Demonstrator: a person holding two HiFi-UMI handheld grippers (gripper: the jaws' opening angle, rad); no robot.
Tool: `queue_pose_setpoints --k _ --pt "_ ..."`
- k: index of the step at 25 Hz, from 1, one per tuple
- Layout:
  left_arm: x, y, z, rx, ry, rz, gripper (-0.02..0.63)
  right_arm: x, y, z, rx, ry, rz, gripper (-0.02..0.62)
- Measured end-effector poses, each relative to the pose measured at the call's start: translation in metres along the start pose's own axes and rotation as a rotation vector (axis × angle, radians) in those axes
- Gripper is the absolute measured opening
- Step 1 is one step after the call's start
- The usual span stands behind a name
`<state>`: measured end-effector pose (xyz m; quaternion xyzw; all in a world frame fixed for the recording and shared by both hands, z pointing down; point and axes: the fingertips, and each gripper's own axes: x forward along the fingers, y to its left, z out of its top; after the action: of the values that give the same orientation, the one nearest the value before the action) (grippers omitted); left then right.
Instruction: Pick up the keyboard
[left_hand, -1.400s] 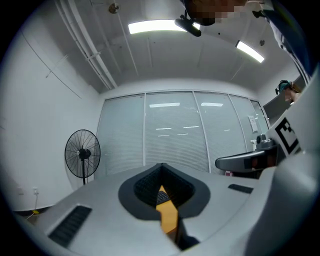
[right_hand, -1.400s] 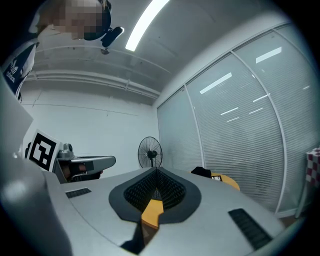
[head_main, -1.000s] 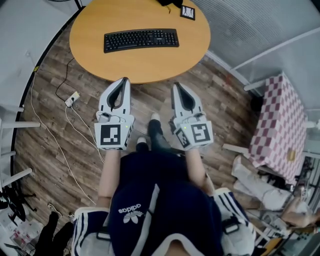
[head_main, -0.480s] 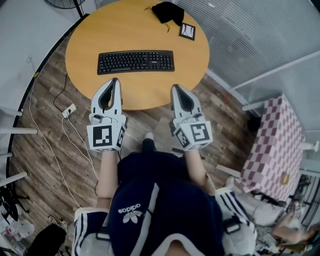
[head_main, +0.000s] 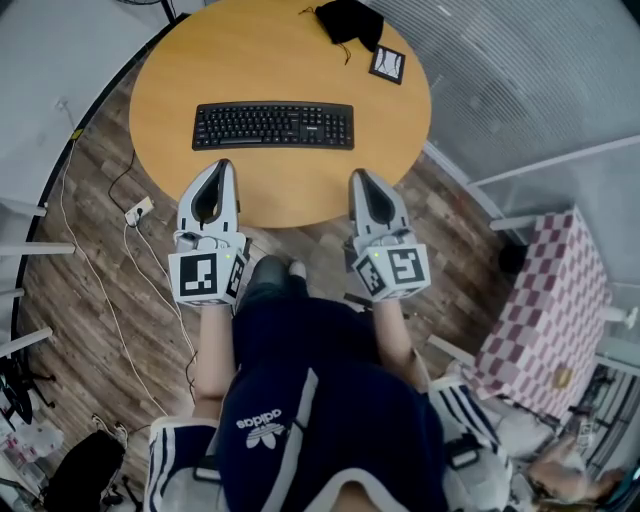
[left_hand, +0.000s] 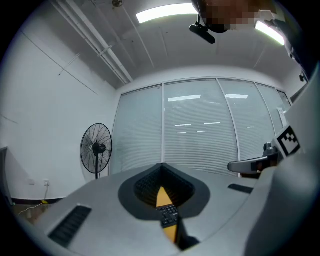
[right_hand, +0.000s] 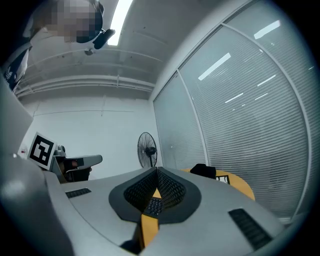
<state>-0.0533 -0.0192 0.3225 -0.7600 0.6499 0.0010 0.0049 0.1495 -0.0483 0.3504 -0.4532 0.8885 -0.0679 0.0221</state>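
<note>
Wood-plank floor, glass wall (blinds, seemingly).

Bright, even light from ceiling strips; the 2 gripper views bend, darkening at edges.

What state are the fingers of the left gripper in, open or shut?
Shut. The left gripper has its fingers meeting at the tips, holding nothing; the keyboard lies untouched on the table.

My head camera is looking steeply down from high above the round table. My two gripper cameras are sitting low, facing level across it. All three are seeing the keyboard; both low ones, the fan.
</note>
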Motion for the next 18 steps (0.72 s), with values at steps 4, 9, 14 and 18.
queue_pose_setpoints --k 4,9,14,18 --pt "0.013 0.009 -0.004 -0.006 0.014 0.006 0.003 0.013 -0.008 -0.005 0.019 0.009 -0.013 0.003" --pt "0.042 0.026 -0.009 -0.002 0.021 -0.014 0.002 0.043 -0.014 -0.009 0.025 0.019 -0.029 0.003" --pt "0.076 0.059 -0.009 0.007 0.033 -0.039 0.003 0.085 -0.017 -0.006 0.026 0.021 -0.052 0.003" --pt "0.104 0.086 -0.011 0.003 0.044 -0.055 0.003 0.119 -0.019 -0.004 0.026 0.023 -0.079 0.003"
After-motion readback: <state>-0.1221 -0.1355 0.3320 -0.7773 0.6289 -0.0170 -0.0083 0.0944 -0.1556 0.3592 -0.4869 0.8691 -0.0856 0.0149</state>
